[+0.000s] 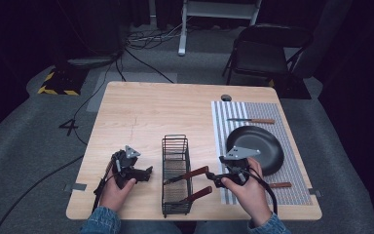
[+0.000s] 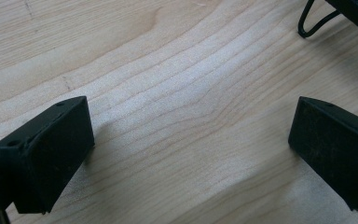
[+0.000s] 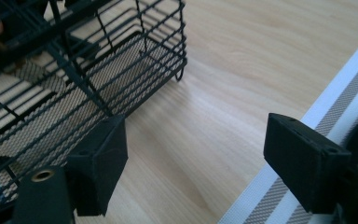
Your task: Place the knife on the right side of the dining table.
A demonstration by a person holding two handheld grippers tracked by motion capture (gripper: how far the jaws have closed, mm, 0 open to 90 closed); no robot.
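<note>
Left gripper (image 2: 191, 154) jaws spread over bare table (image 2: 168, 93), perhaps touching.

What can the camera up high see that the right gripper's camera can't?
The high view takes in the black pan, the knife beyond it, two wooden-handled utensils sticking out of the wire basket, the chair and both hands. The right gripper view gives a close look at the basket's mesh floor and the right gripper with jaws spread apart. Both show the basket, the wooden table and the striped mat.
</note>
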